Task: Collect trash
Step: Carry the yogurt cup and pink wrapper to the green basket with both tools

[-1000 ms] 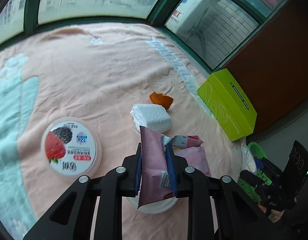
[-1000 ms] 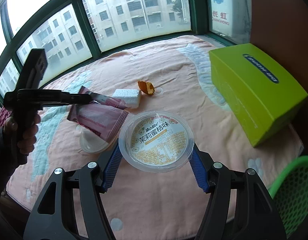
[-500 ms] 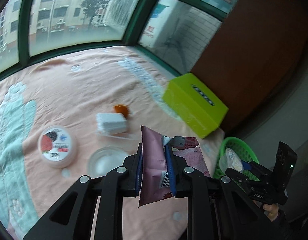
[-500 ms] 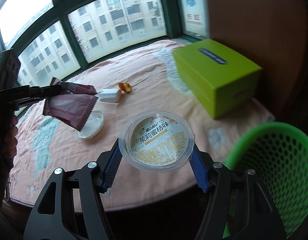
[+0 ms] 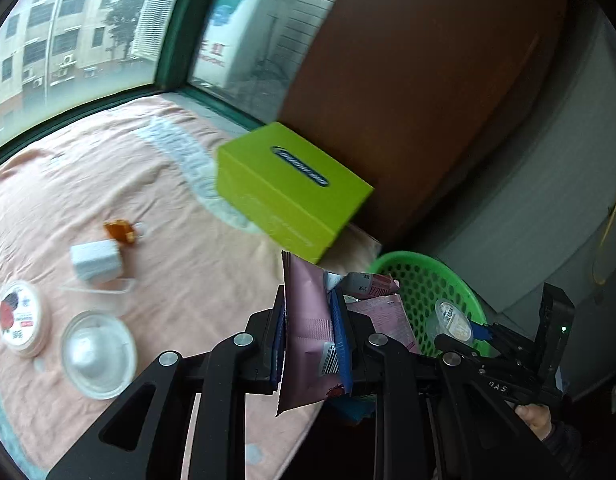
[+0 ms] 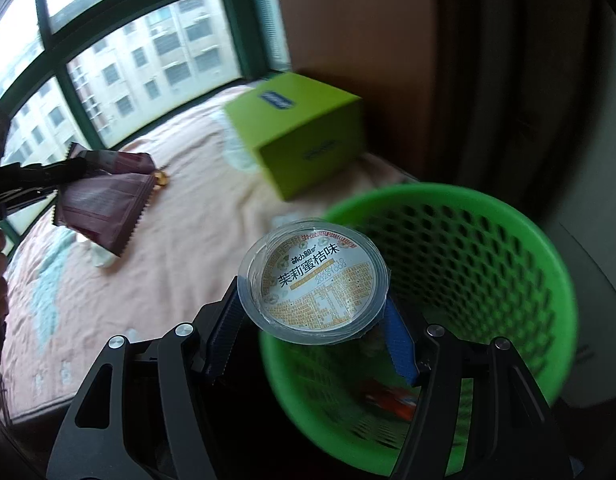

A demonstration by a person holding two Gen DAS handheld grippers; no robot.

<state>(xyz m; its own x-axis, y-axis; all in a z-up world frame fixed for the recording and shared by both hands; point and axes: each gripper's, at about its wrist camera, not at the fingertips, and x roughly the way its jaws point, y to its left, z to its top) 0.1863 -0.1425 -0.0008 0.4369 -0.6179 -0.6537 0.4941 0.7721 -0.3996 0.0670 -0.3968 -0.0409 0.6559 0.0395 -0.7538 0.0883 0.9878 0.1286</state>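
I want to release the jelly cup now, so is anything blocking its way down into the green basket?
Nothing visible does. The right gripper holds the jelly cup above the green basket, near its rim, with open space below; only a red wrapper lies at the bottom.

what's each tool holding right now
Left tool: shut on pink snack wrappers.
Right tool: shut on a sealed jelly cup, over the green basket.
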